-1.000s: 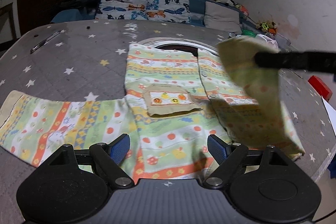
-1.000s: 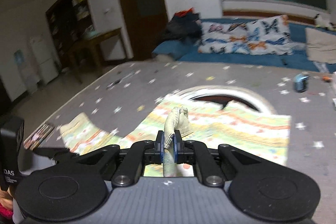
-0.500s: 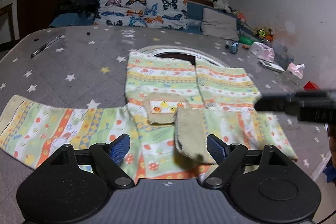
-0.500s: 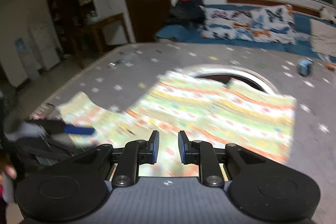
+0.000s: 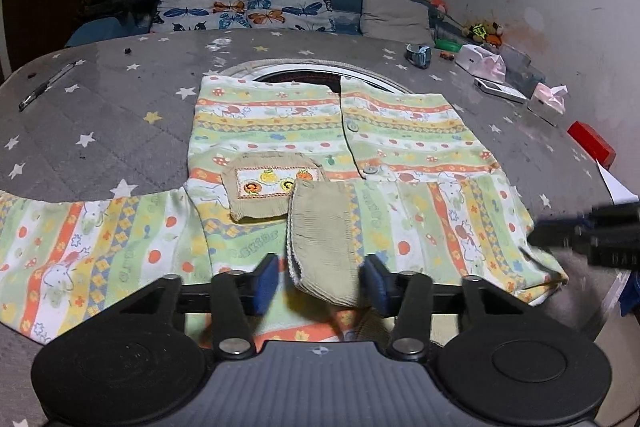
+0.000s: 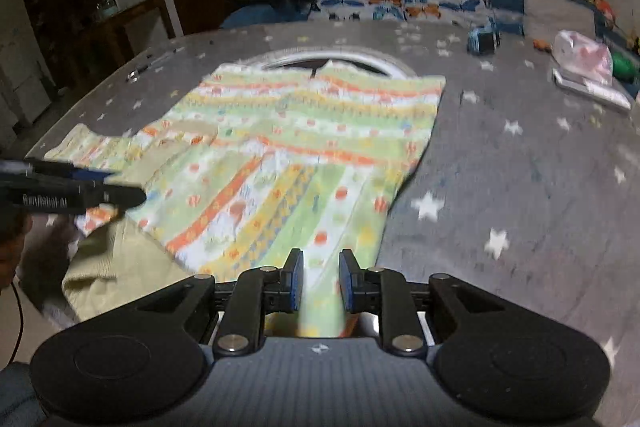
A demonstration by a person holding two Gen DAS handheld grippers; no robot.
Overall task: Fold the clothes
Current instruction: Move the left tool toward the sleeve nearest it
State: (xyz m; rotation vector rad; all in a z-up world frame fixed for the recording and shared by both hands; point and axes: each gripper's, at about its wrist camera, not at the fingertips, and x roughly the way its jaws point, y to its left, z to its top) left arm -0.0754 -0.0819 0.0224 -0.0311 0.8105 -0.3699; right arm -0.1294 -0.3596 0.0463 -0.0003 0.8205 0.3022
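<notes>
A child's striped green, orange and yellow jacket [image 5: 400, 131] lies flat on the grey star-print table [image 5: 100, 115]. Its right sleeve is folded across the body, with the beige ribbed cuff [image 5: 320, 247] near the hem beside a beige chest pocket [image 5: 264, 187]. The left sleeve [image 5: 80, 247] lies spread out to the left. My left gripper [image 5: 322, 281] is open just above the hem, its jaws either side of the cuff. My right gripper [image 6: 320, 281] is open and empty over the jacket's [image 6: 304, 147] lower right edge.
A round opening [image 5: 312, 73] in the table sits behind the collar. A pen [image 5: 44, 89] lies far left. A watch [image 5: 420, 53], tissue packs [image 5: 484, 61], a remote [image 5: 500, 91] and a red box [image 5: 592, 143] lie at the right. A sofa with butterfly cushions [image 5: 248, 3] stands behind.
My right gripper carried the sleeve across the jacket, let go of it and drew back to the right, now open. The left gripper narrowed a little and edged nearer the cuff.
</notes>
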